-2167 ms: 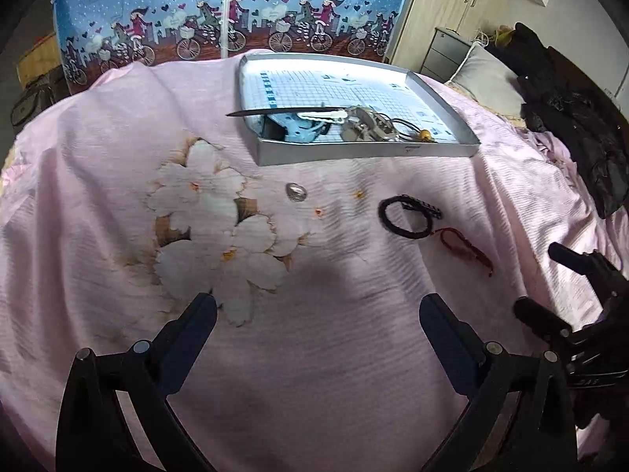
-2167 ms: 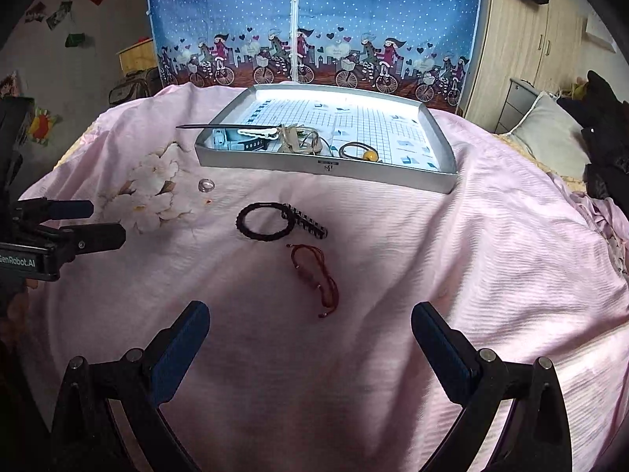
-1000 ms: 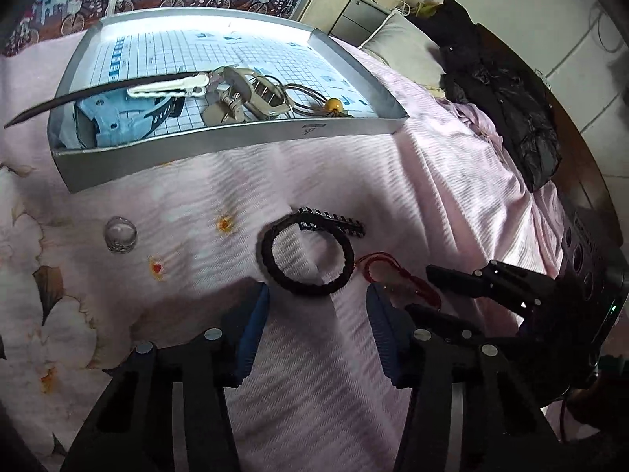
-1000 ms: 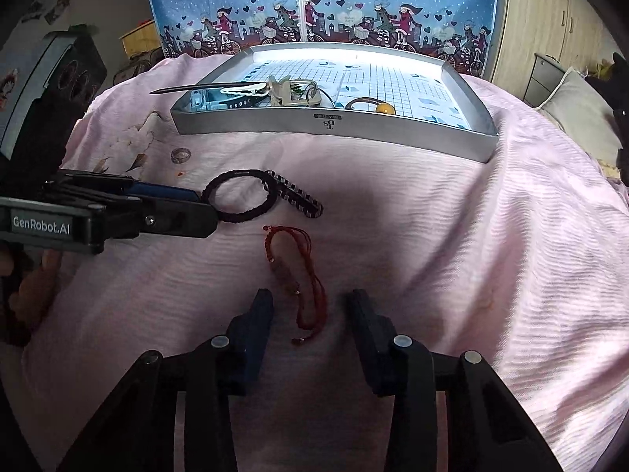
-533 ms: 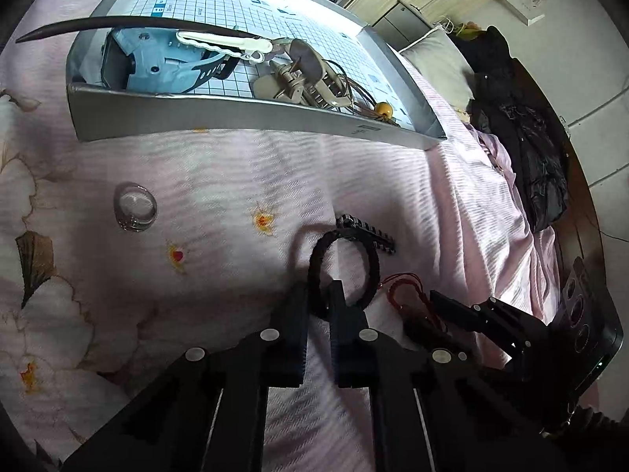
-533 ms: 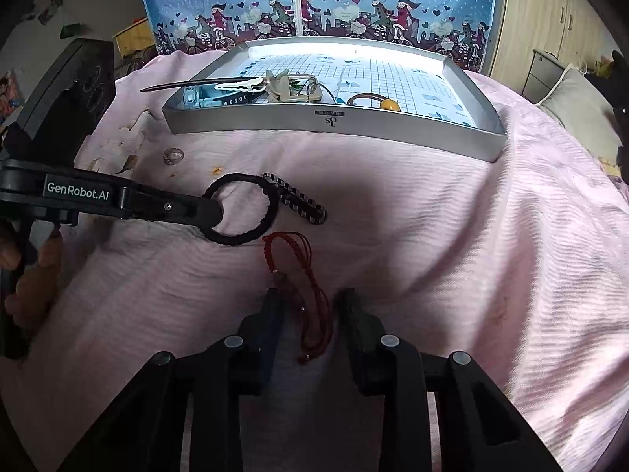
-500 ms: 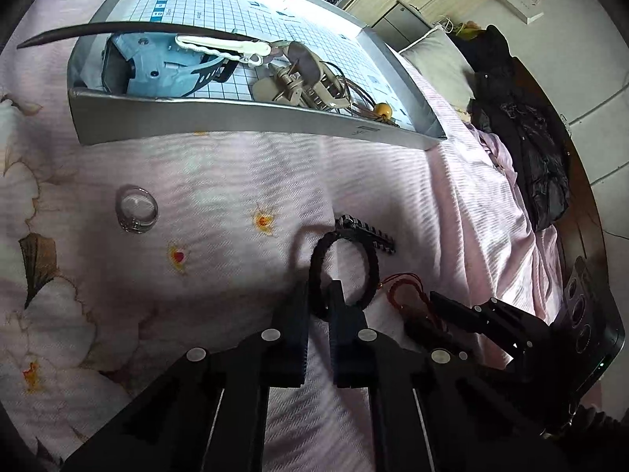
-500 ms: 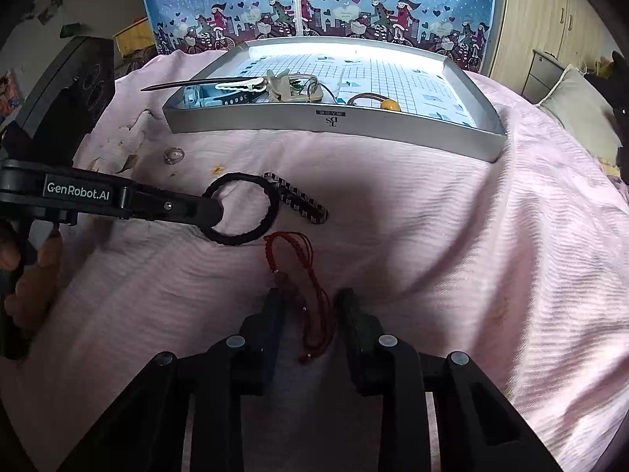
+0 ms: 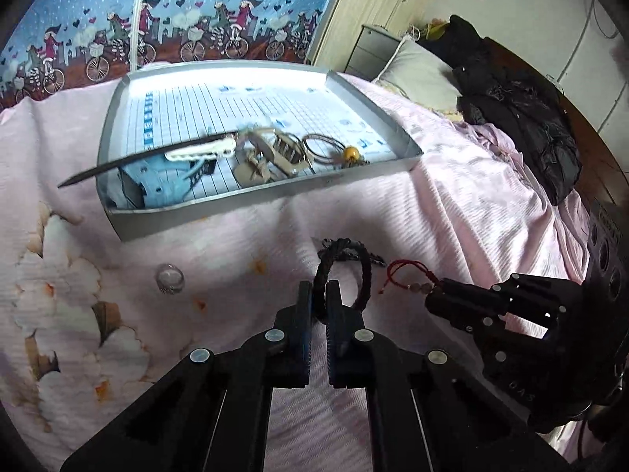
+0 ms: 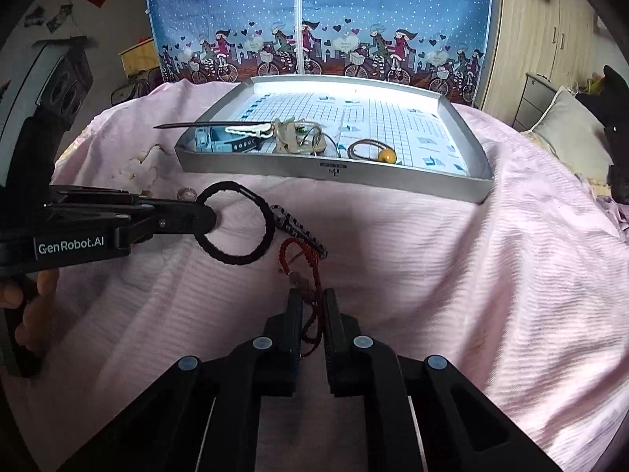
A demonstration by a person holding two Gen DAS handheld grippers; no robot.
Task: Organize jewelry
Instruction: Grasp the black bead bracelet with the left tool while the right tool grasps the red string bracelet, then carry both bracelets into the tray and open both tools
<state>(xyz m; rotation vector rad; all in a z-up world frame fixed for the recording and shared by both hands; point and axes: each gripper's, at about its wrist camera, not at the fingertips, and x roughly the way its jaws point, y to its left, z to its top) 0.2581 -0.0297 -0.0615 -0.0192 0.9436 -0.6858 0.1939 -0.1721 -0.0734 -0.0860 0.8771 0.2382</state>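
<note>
My left gripper (image 9: 319,295) is shut on a black braided bracelet (image 9: 363,271), which hangs lifted off the pink bedspread; the same ring (image 10: 251,253) shows in the right wrist view, held by the left gripper (image 10: 210,216). My right gripper (image 10: 312,303) is shut on a red cord bracelet (image 10: 300,257) whose loop rises from the cloth; the right gripper (image 9: 432,301) also appears in the left wrist view, holding the red cord (image 9: 405,271). A silver tray (image 9: 275,200) with several jewelry pieces lies beyond on the bed.
A clear ring (image 9: 170,278) lies on the bedspread left of the bracelets. A black beaded strip (image 10: 300,232) lies by the red cord. The tray (image 10: 334,171) holds a hair stick, clips and a gold bead loop. Dark clothes (image 9: 523,118) lie on the right. A hand (image 10: 23,306) grips the left tool.
Both grippers went from wide open to shut, the left on the black bracelet and the right on the red cord. Both pieces have since been lifted off the cloth.
</note>
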